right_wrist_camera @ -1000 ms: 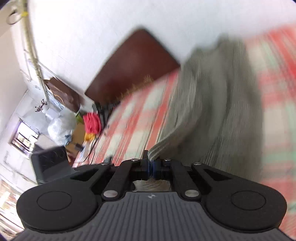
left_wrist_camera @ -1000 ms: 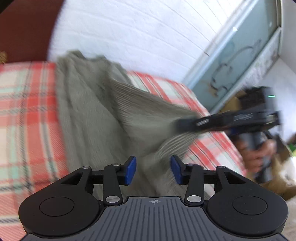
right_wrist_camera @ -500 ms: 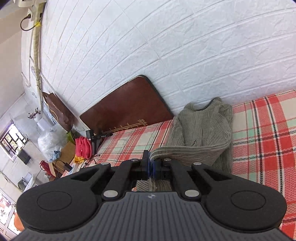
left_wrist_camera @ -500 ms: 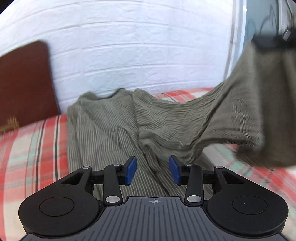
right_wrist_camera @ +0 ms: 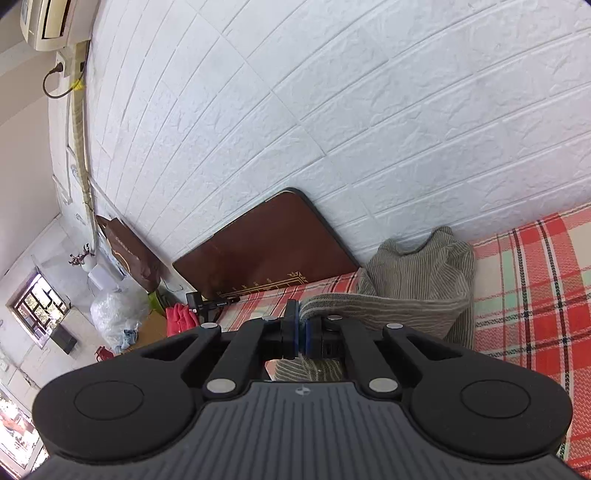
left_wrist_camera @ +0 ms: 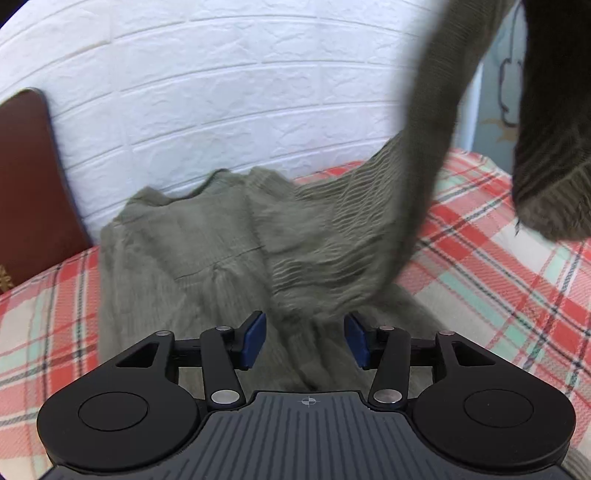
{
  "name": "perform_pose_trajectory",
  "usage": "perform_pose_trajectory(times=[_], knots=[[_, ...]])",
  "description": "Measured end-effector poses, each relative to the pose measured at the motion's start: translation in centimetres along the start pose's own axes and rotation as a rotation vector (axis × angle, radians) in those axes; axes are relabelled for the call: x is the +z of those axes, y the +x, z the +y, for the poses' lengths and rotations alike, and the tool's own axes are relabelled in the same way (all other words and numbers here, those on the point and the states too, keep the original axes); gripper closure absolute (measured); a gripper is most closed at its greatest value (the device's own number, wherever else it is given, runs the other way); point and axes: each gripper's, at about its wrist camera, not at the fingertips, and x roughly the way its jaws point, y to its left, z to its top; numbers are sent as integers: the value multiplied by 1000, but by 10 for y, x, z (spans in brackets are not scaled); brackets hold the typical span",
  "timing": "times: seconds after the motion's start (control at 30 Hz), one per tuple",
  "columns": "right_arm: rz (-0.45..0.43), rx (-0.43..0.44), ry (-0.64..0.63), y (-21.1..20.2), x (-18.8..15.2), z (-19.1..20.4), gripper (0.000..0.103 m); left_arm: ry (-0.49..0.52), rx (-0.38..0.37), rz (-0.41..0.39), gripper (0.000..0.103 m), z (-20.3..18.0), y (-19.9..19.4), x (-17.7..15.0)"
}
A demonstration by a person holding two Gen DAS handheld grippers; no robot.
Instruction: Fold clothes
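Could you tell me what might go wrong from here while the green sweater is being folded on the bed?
1. The right gripper pinches only a thin edge of the sweater, which stretches up from the plaid bedspread; the knit could slip out.
2. The left gripper, its jaws opening with nothing gripped, hovers over bunched fabric and may catch several layers.
3. The far end lies crumpled against the white wall, so the fold may come out uneven.

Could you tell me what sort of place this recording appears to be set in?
Most likely a bedroom in a home: a plaid bedsheet spread over a bed, a dark wooden headboard against the white brick-pattern wall, and an air conditioner mounted high up.
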Motion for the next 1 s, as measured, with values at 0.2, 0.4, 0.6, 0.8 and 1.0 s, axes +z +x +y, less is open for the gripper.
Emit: perform_pose_trajectory(times=[0.2, 0.4, 0.6, 0.8, 1.0], knots=[[5, 2, 19, 0, -4, -4, 97, -79, 44, 6, 103, 12, 20, 4], [73, -30, 53, -10, -40, -17, 97, -220, 72, 10, 103, 46, 10, -14], [184, -16, 268, -2, -112, -54, 97, -162, 107, 47, 92, 42, 13, -23], [196, -170, 332, 0, -154, -84, 80, -108, 132, 57, 69, 32, 11, -26], [139, -216, 241, -35, -171, -75, 43, -176, 103, 45, 60, 49, 0, -32]])
